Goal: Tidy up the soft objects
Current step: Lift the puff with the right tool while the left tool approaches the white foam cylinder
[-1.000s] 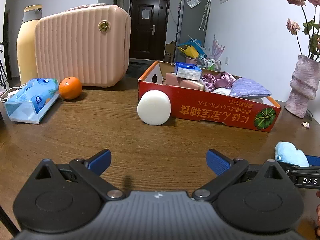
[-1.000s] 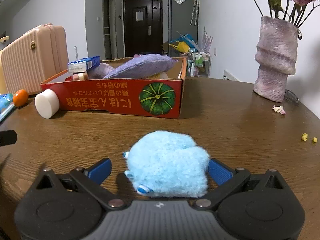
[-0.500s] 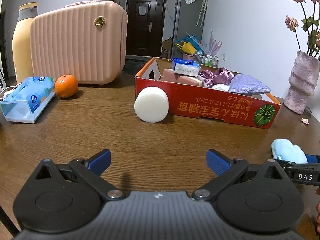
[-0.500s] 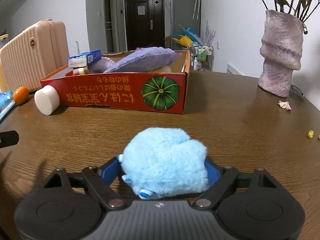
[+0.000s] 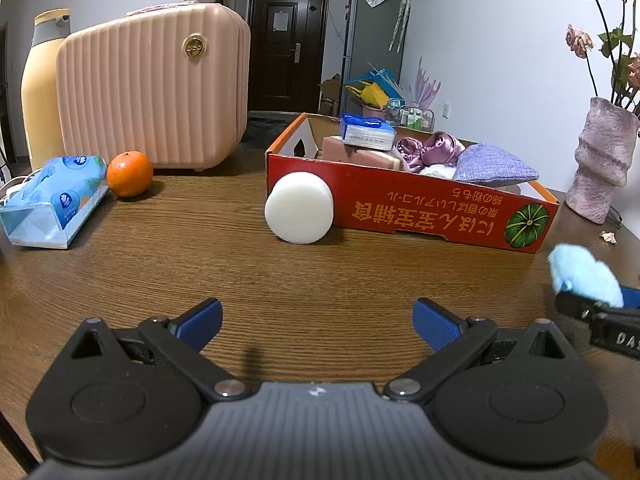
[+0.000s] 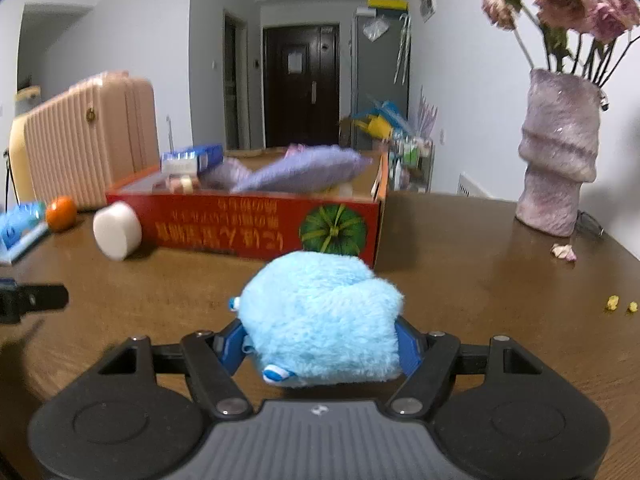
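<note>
Left wrist view: the left gripper (image 5: pixel 318 322) hovers with jaws apart and empty over the table (image 5: pixel 200 256). A white foam puck (image 5: pixel 299 213) leans on the red box (image 5: pixel 404 208), which holds a tissue pack, satin cloth and a lilac cushion.

Right wrist view: the right gripper (image 6: pixel 320 350), whose jaws have just been closing, is clamped on the blue plush (image 6: pixel 320 316) near the box. The plush looks light and squashy; a mid-body grip suits it.

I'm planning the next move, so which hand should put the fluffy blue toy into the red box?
Right: its tool is shut on the blue toy, facing the red box. The left tool is open, holding nothing.
</note>
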A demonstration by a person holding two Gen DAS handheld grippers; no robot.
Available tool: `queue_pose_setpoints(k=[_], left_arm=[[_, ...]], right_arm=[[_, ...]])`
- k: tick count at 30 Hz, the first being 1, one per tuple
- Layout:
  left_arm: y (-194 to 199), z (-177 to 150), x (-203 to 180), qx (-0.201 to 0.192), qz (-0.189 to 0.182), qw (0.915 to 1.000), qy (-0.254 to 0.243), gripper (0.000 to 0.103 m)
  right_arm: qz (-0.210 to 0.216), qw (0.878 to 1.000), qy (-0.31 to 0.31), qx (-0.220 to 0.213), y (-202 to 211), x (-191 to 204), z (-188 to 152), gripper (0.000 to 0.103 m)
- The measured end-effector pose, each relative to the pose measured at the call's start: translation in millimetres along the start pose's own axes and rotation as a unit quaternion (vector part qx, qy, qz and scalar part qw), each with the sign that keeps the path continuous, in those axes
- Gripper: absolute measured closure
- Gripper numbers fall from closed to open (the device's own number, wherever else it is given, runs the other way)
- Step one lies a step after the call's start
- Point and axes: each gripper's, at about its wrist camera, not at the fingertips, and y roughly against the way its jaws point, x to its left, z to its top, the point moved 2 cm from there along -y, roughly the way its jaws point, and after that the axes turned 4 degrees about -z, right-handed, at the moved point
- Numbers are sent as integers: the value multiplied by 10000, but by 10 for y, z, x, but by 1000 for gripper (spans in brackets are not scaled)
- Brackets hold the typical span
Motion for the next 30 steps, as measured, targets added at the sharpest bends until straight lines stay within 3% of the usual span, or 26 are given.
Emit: queue_pose_setpoints(k=[30], left_arm=[[-98,23,13,95,33,9999,-77,0]], right_arm=[[-144,9985,-450,-285,66,-146,41,32]])
